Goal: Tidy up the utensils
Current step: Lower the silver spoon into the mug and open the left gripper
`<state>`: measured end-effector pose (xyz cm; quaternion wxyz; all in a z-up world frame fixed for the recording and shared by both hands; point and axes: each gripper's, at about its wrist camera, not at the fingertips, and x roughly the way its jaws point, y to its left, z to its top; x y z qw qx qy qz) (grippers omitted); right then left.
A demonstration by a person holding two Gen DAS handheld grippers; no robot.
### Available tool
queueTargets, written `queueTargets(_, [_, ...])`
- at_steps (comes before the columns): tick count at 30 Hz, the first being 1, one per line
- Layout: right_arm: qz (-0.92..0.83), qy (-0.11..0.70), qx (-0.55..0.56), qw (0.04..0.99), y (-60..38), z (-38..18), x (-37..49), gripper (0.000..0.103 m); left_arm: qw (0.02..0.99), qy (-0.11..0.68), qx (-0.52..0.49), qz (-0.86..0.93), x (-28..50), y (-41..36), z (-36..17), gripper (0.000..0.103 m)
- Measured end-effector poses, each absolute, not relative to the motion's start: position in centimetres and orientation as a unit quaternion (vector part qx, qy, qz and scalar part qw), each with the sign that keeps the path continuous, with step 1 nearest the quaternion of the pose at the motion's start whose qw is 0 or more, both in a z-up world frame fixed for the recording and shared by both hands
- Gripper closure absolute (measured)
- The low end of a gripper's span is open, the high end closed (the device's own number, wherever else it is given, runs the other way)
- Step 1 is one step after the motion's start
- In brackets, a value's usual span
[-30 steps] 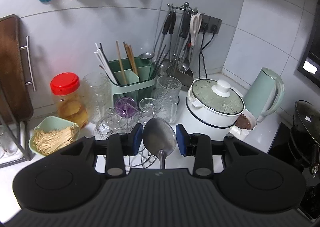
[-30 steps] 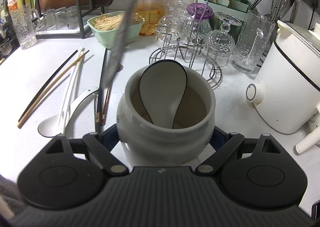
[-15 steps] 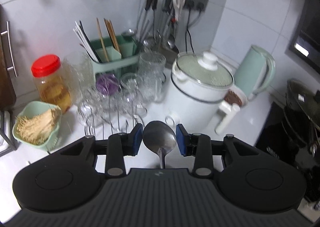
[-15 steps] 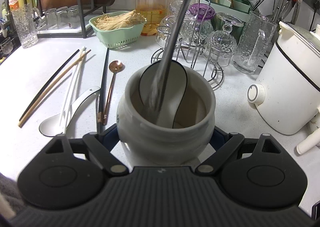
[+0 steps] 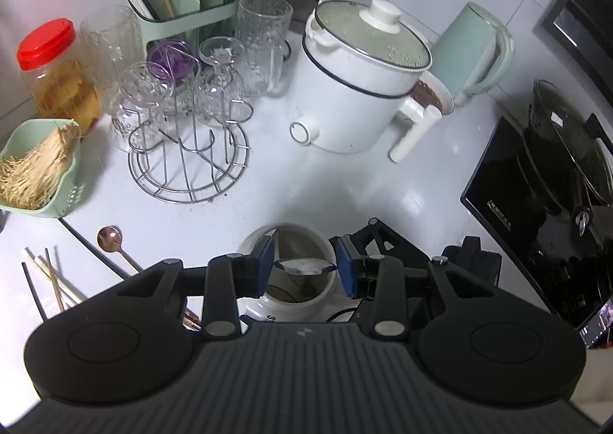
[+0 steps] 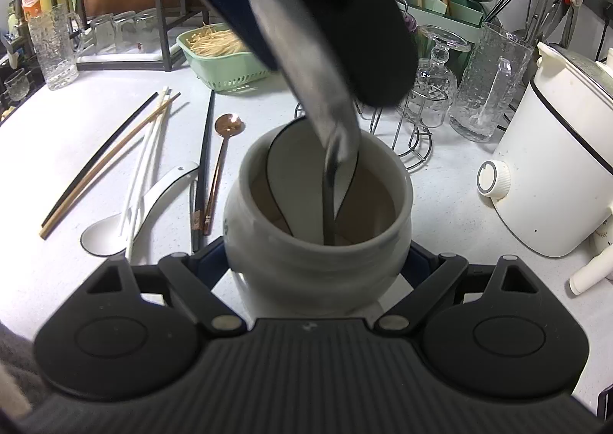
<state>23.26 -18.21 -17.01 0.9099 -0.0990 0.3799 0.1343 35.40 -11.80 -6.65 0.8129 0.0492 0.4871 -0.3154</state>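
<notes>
Over a white kitchen worktop (image 5: pixel 329 181), left hand-held gripper (image 5: pixel 304 268) tipped steeply down above the mouth of a pale ceramic jar (image 5: pixel 284 275), pads closed on the bowl of a steel spoon (image 6: pixel 325 104). Held by the bowl, handle hanging straight into the jar, seemingly so that it can drop in handle first and stand upright. Spoon's lower end already inside the rim, alongside a white ceramic soup spoon (image 6: pixel 291 169) leaning against the far inner wall.

Below it, right hand-held gripper (image 6: pixel 318 261) clamped around the jar's belly, one pad on either side, jar base on the worktop. Probably gripped this way to stop the jar from sliding or tipping while utensils go in.

To the left of the jar, utensils yet to be sorted, lying loose and flat: a second white soup spoon (image 6: pixel 126 219), a copper-coloured spoon (image 6: pixel 220 166), a dark chopstick beside it, and a fan of white, wooden and black chopsticks (image 6: pixel 111 162).

Farther back, a wire rack of upturned glasses (image 5: pixel 184 143), a green basket of toothpicks (image 5: pixel 38 173), a red-lidded jar (image 5: pixel 57 70) and a green caddy (image 5: pixel 184 12) already holding chopsticks. On the right, a white electric pot (image 5: pixel 356 89) and a pale green kettle (image 5: pixel 471 51), well apart from the jar.
</notes>
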Motion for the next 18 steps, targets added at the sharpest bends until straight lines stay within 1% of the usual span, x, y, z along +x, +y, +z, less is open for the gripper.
queueTargets(9, [0.136,0.379,-0.100,0.910,-18.2,-17.1,23.1,0.010,0.799,0.506,0.057,-0.321,36.2,-12.8,-7.7,0.062])
queueTargets(10, [0.136,0.379,-0.100,0.910,-18.2,-17.1,23.0,0.010,0.798,0.506,0.055,-0.324,36.3,-12.7,-7.7,0.066])
queueTargets(18, [0.136,0.378,-0.099,0.910,-18.1,-17.1,22.9,0.010,0.817,0.479,0.035,-0.318,36.1,-12.0,-6.1,0.065])
